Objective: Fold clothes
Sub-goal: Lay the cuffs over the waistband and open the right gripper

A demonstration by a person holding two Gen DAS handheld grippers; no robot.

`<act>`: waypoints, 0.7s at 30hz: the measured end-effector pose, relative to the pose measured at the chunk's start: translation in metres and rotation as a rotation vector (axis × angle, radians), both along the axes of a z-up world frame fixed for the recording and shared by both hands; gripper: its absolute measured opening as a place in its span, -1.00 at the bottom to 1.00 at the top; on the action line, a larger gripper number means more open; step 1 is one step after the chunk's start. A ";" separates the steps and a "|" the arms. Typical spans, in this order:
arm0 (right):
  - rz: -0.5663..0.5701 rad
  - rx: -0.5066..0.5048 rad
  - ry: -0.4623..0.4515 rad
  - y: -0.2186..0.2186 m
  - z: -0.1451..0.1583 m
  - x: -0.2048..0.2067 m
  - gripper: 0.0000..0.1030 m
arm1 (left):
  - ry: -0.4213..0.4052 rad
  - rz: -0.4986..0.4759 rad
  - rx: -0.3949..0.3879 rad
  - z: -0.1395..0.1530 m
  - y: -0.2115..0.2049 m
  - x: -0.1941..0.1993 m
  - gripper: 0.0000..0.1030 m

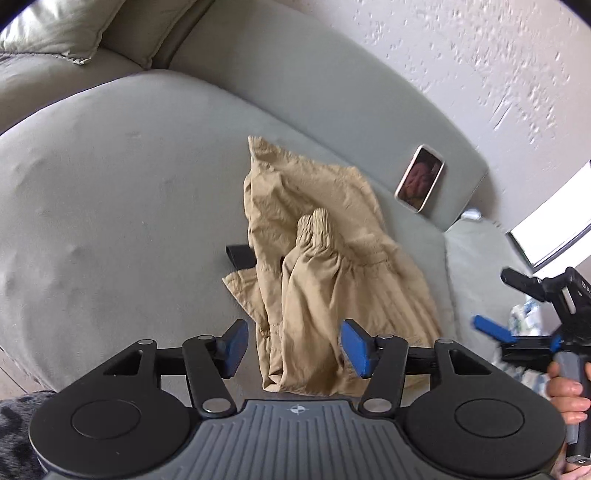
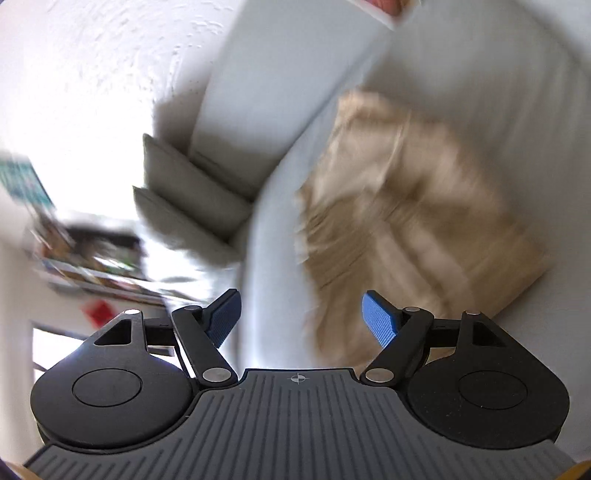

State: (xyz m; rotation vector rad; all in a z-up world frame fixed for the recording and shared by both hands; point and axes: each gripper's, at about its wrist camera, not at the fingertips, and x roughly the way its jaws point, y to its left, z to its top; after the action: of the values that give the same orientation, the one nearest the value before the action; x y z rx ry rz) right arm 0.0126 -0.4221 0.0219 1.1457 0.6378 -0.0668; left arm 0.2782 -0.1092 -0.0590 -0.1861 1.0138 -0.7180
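- Tan, crumpled jacket [image 1: 325, 258] lying in a heap on the grey-green sofa seat [image 1: 110, 206], one ribbed cuff [image 1: 314, 225] sticking up in the middle.
- Hovering just above its near edge: left gripper [image 1: 297, 349], blue fingers [image 1: 236, 347] spread wide apart, gripping nothing.
- Showing at the right edge of the left view: right gripper [image 1: 495, 328], held by a hand [image 1: 567, 398], off to the side of the garment.
- Looking pretty smeared in the right wrist view, but fingers [image 2: 378, 319] of the right gripper [image 2: 301, 317] clearly standing open too, nothing between them, jacket [image 2: 406, 206] sitting ahead and slightly right.
- Leaning against the sofa backrest beyond the jacket: a phone [image 1: 419, 179], screen facing out.
- Peeking out from under the jacket's left side: something small and black [image 1: 240, 256], can't tell what.
- Sitting in the far corner: a cushion [image 1: 62, 29].
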 end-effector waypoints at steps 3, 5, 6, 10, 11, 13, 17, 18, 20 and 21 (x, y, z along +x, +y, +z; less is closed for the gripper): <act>0.029 -0.170 0.080 -0.013 0.000 -0.006 0.28 | -0.023 -0.010 0.074 -0.024 -0.016 0.003 -0.13; 0.062 -0.229 0.136 -0.017 -0.008 -0.003 -0.10 | 0.016 -0.003 0.081 -0.040 -0.018 0.011 -0.35; 0.083 -0.251 0.161 -0.019 -0.014 -0.001 -0.13 | 0.043 0.002 0.086 -0.049 -0.018 0.015 -0.44; 0.106 -0.341 0.225 -0.022 -0.030 0.007 -0.13 | 0.177 0.080 0.103 -0.081 -0.015 0.030 -0.43; 0.080 -0.361 0.229 -0.025 -0.031 0.006 -0.08 | 0.192 0.093 0.093 -0.084 -0.013 0.032 -0.43; 0.031 -0.365 0.226 -0.033 -0.034 0.003 0.23 | 0.170 0.098 0.099 -0.083 -0.012 0.029 -0.31; 0.004 -0.224 0.239 -0.060 -0.057 0.000 0.57 | 0.120 0.135 0.077 -0.072 -0.004 0.023 -0.07; 0.003 -0.182 0.247 -0.065 -0.064 0.002 0.57 | 0.126 0.141 0.061 -0.073 -0.004 0.024 -0.06; 0.001 -0.132 0.217 -0.072 -0.075 0.005 0.59 | 0.148 0.139 0.046 -0.077 -0.005 0.027 -0.02; -0.003 -0.115 0.196 -0.075 -0.079 0.007 0.59 | 0.158 0.129 0.059 -0.080 -0.008 0.029 -0.02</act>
State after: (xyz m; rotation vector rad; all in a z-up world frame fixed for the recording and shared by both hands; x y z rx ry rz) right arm 0.0197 -0.4976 -0.0571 1.0365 0.7958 -0.2178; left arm 0.3068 -0.1169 -0.1393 -0.2572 1.1609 -0.5622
